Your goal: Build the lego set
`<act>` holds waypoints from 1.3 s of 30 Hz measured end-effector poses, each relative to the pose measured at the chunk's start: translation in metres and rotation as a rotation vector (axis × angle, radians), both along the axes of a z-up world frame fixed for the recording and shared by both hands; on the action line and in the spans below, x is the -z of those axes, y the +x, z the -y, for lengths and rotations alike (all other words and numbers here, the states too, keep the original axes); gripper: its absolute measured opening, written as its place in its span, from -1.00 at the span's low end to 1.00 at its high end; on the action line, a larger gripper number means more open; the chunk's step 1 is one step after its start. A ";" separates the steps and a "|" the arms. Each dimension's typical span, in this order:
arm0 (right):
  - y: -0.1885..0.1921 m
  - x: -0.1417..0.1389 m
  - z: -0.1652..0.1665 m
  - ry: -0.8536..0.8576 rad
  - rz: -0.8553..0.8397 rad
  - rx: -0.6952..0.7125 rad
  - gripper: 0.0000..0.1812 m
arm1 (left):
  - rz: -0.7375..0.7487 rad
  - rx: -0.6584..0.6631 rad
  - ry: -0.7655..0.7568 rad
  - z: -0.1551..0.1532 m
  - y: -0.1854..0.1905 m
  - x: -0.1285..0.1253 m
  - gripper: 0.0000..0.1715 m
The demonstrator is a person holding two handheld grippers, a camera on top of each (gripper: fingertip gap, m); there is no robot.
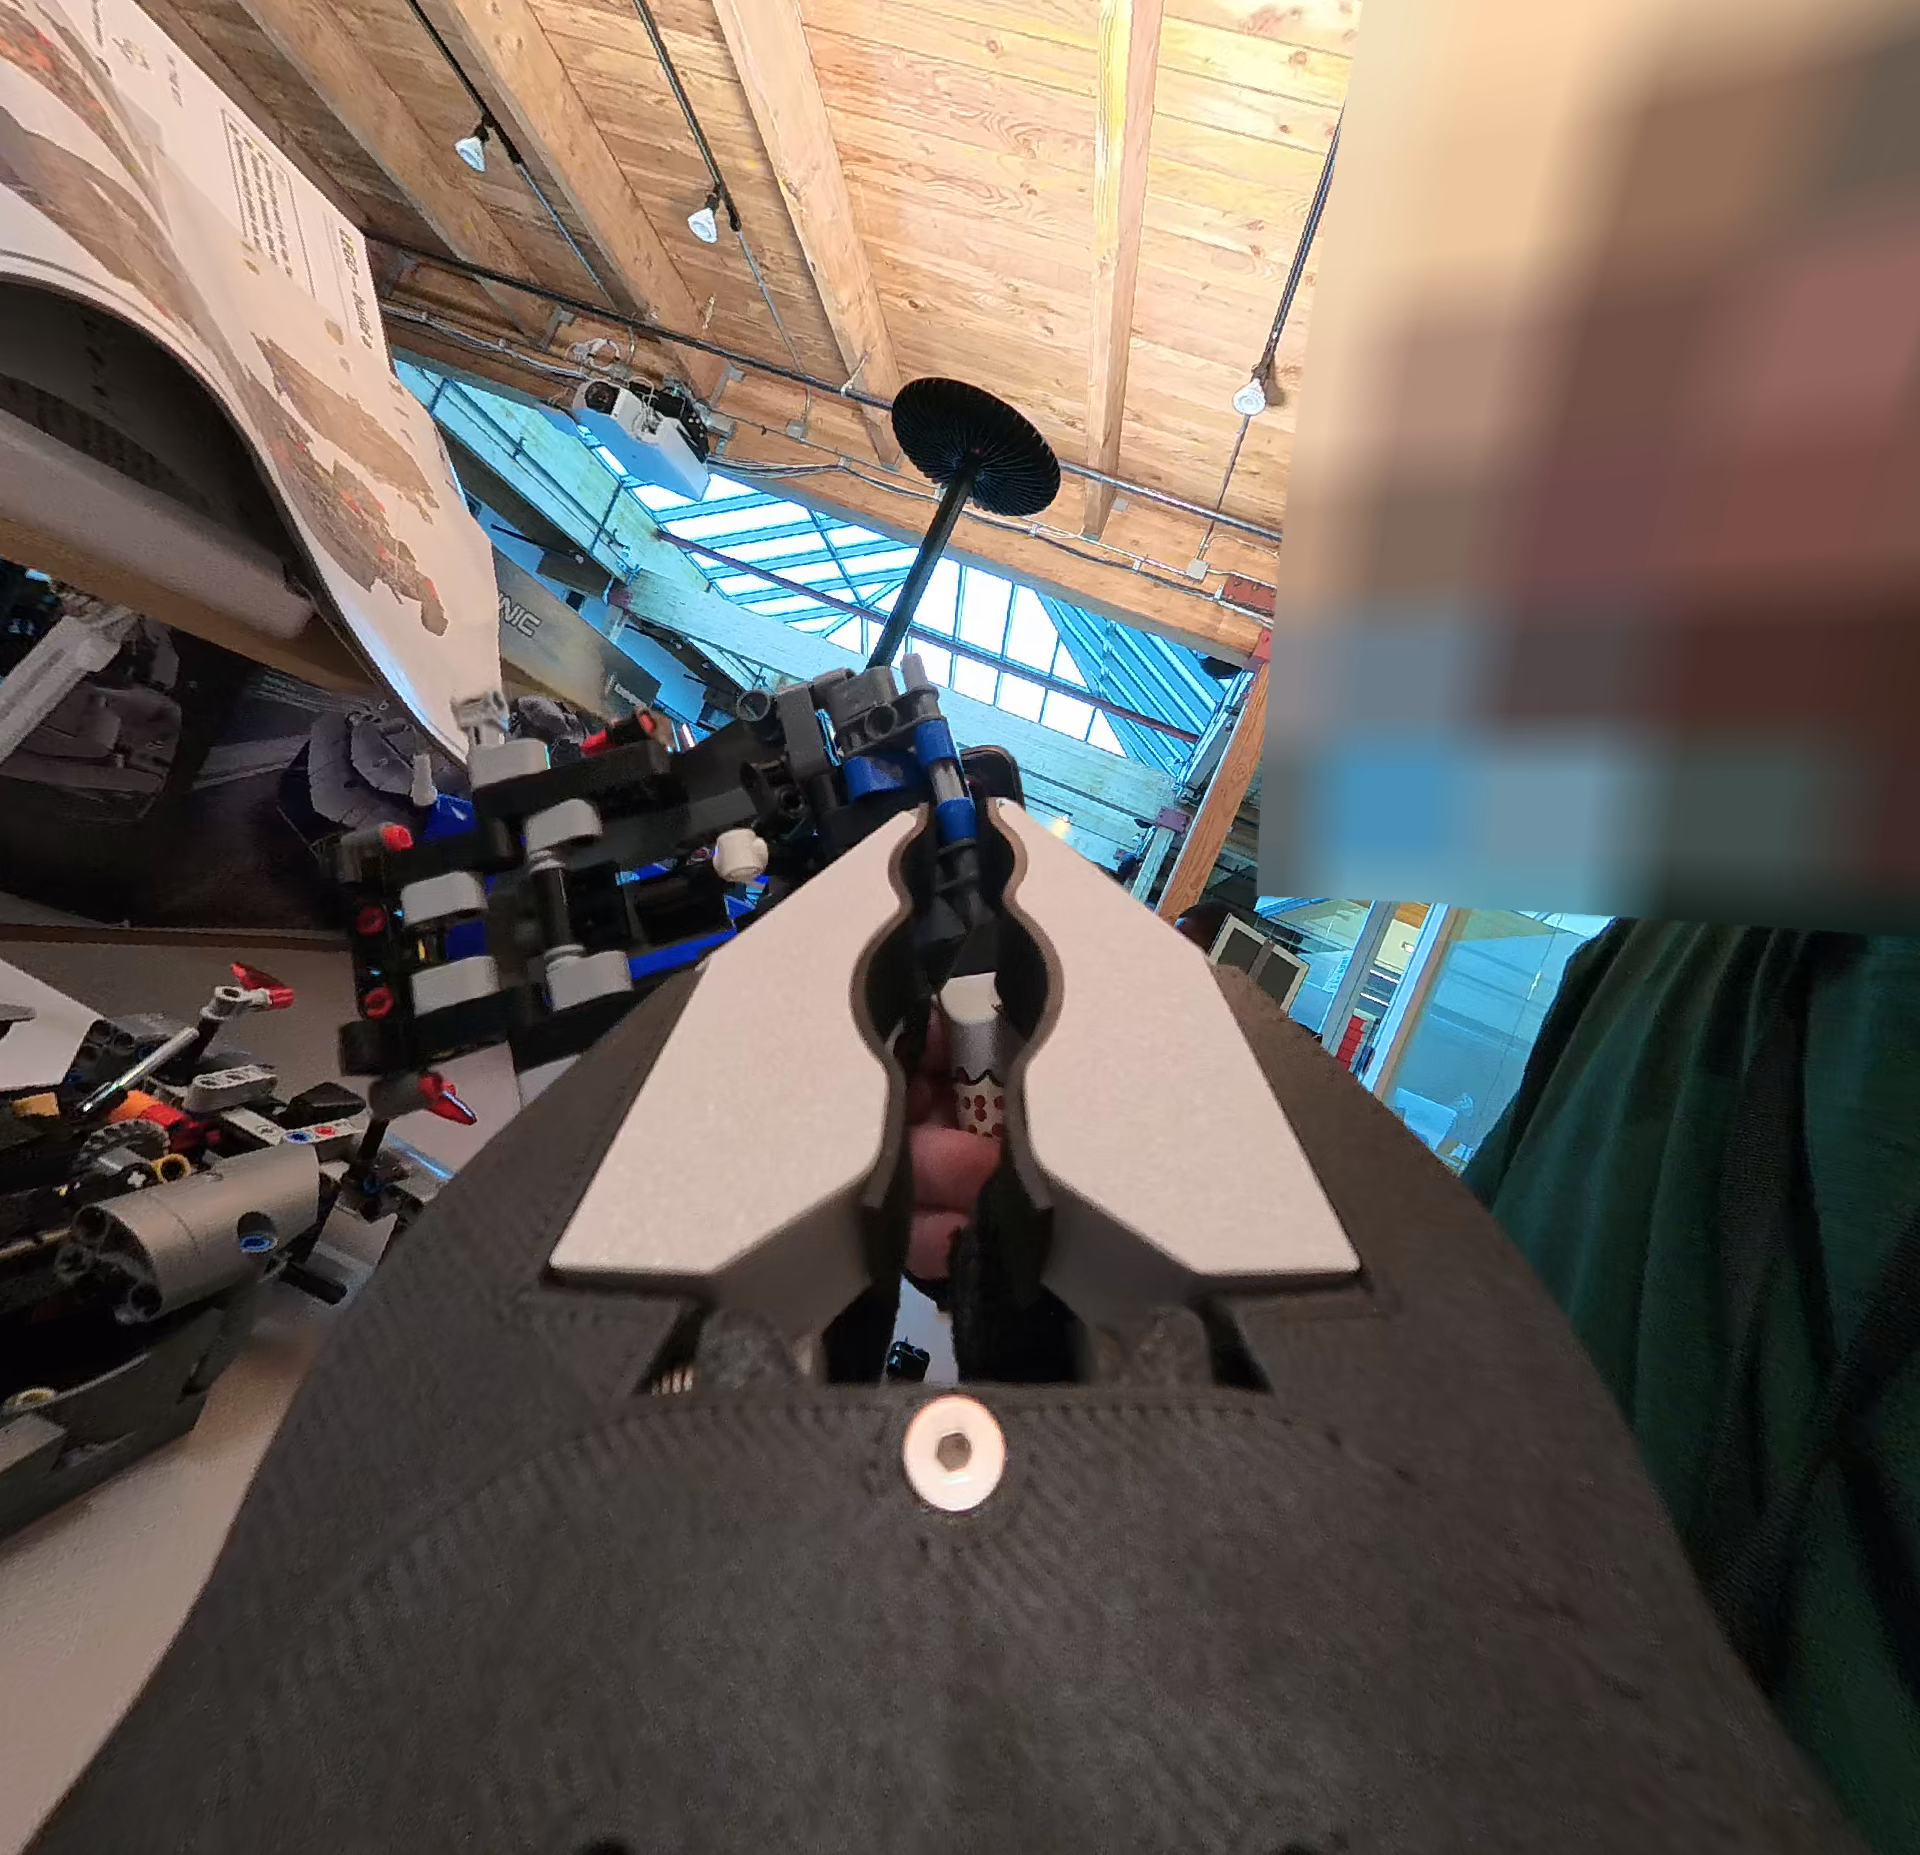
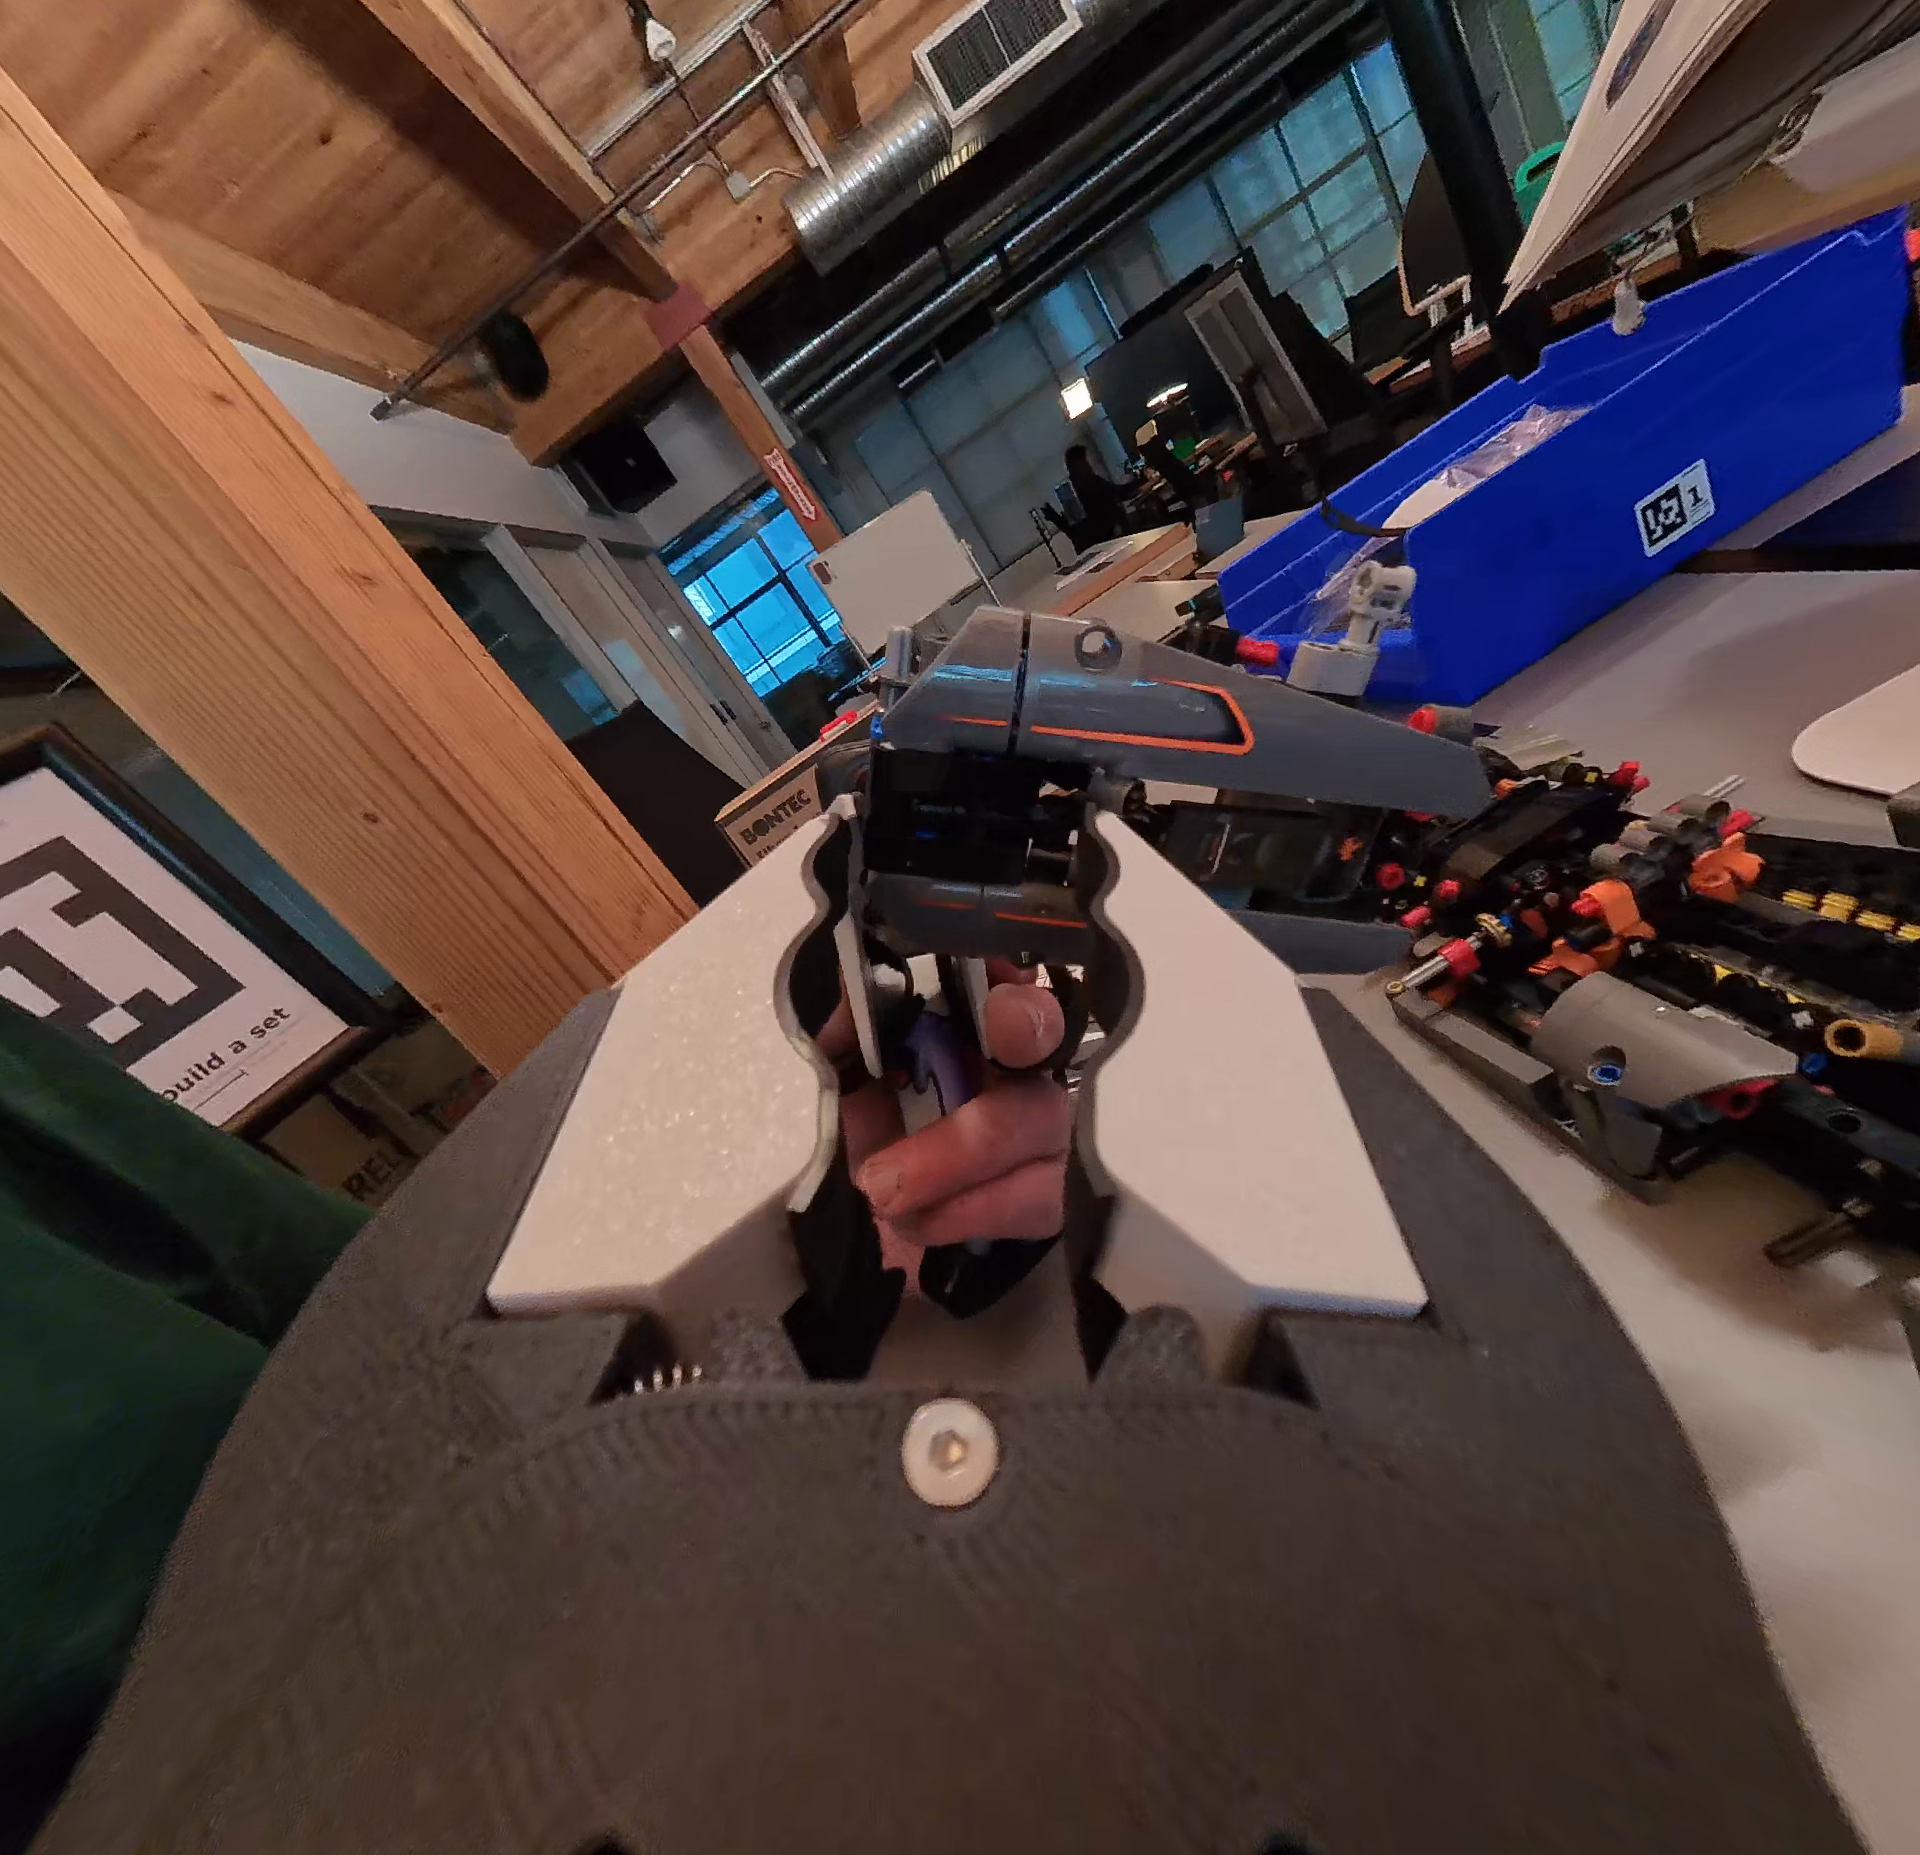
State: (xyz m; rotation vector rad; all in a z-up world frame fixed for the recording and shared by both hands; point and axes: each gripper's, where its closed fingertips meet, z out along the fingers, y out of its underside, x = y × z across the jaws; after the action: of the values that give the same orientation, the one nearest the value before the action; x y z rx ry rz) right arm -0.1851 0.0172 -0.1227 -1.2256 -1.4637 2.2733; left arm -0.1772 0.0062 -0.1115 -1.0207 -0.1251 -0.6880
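Note:
My left gripper (image 1: pixel 951 839) points up at the ceiling and is shut on a black, grey and blue Lego Technic sub-assembly (image 1: pixel 582 870). The assembly reaches out to the left and carries red pins. A long black axle with a ribbed black disc (image 1: pixel 975 460) rises from it past the fingertips. My right gripper (image 2: pixel 977 839) is shut on a dark grey panel assembly with orange stripes (image 2: pixel 1122 714), clamping its black core. A person's fingers show in the gap behind both pairs of jaws.
A large partly built Lego model (image 2: pixel 1662 974) lies on the grey table (image 2: pixel 1714 683) to the right. A blue bin (image 2: pixel 1558 517) stands behind it. Loose parts (image 1: pixel 177 1182) lie at lower left, under an open instruction booklet (image 1: pixel 312 403). A wooden post (image 2: pixel 260 610) stands left. Both grippers' tips are close together, under 4 cm apart. The large partly built Lego model (image 2: pixel 1662 974) sits 15 centimetres or so from the ends of my right fingers.

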 end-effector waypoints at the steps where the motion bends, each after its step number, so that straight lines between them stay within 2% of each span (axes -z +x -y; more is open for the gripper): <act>1: 0.000 0.000 -0.001 0.000 -0.001 0.002 -0.57 | 0.002 0.004 0.001 0.000 0.000 0.000 -0.94; 10: 0.003 -0.002 -0.002 0.003 -0.024 -0.002 -0.58 | 0.013 0.030 0.013 0.000 0.004 -0.001 -0.94; 26: 0.006 -0.007 -0.007 0.116 -0.091 0.120 -0.60 | 0.006 0.025 0.008 -0.002 0.006 0.000 -0.94; 27: 0.006 -0.008 -0.007 0.124 -0.101 0.130 -0.66 | 0.004 0.023 0.006 -0.003 0.006 0.000 -0.94; 29: 0.011 -0.014 -0.007 0.147 -0.149 0.138 -0.98 | 0.009 0.006 -0.010 -0.005 0.004 0.003 -0.94; 30: 0.011 -0.015 -0.009 0.165 -0.159 0.167 -0.99 | 0.023 0.008 -0.004 -0.004 0.002 0.002 -0.94; 32: 0.009 -0.012 -0.013 0.181 -0.143 0.181 -0.90 | -0.011 0.045 0.043 0.003 0.012 -0.007 -0.94; 34: 0.009 -0.012 -0.019 0.140 -0.133 0.169 -0.87 | -0.048 0.023 0.016 0.000 0.016 -0.007 -0.94; 39: 0.007 -0.003 -0.020 0.165 -0.086 0.129 -0.81 | 0.012 0.033 0.042 0.002 0.007 -0.007 -0.94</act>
State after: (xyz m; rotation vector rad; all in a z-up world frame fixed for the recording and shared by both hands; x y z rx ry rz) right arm -0.1780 0.0372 -0.1196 -1.1259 -1.4636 2.0506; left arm -0.1698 0.0039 -0.1049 -0.9809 -0.1040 -0.7240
